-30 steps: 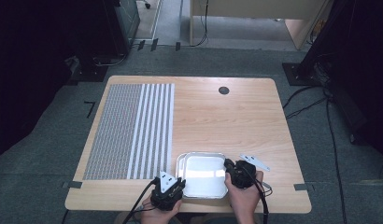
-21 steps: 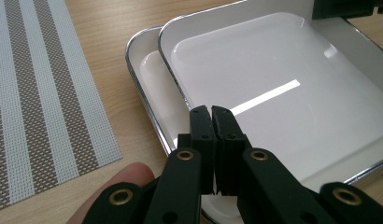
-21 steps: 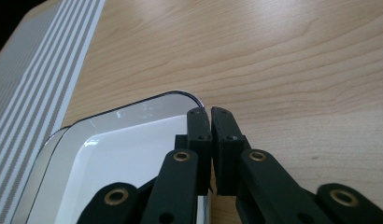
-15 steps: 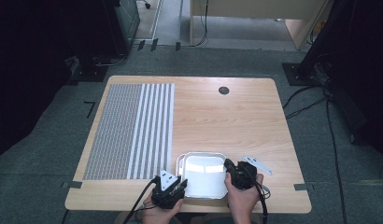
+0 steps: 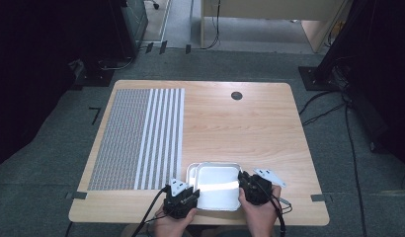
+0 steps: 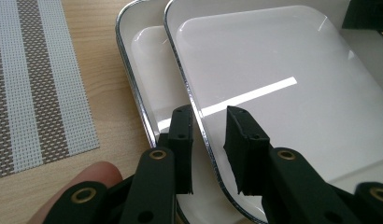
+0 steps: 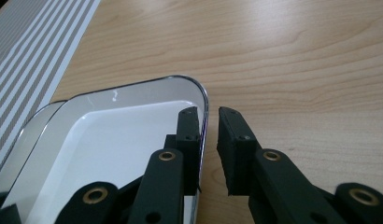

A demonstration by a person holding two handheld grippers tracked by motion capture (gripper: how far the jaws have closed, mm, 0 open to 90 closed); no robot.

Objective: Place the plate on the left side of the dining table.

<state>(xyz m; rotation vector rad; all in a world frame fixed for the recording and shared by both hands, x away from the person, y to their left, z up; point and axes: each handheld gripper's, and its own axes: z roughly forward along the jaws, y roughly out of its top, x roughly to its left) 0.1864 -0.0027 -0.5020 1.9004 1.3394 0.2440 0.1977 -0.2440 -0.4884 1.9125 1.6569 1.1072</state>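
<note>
Two white trays with dark rims lie stacked and offset near the table's front edge. The upper tray [image 5: 218, 190] [image 6: 283, 93] [image 7: 101, 154] sits a little right of the lower tray [image 5: 190, 171] [image 6: 147, 60]. My left gripper [image 5: 191, 191] [image 6: 209, 128] straddles the upper tray's left rim; its jaws have just been closing, with a gap still beside the rim. At the right rim, my right gripper [image 5: 243, 183] [image 7: 208, 135] has just been opening, with the rim between its jaws and space on the outer side.
A grey and white striped placemat [image 5: 141, 138] [image 6: 31, 84] covers the table's left part. A round dark grommet [image 5: 236, 95] sits near the far edge. Bare wood [image 7: 297, 70] stretches beyond and to the right of the trays. Cables trail off the front edge.
Both hands and the trays stay where they were at the front edge; no shift shows from above.
</note>
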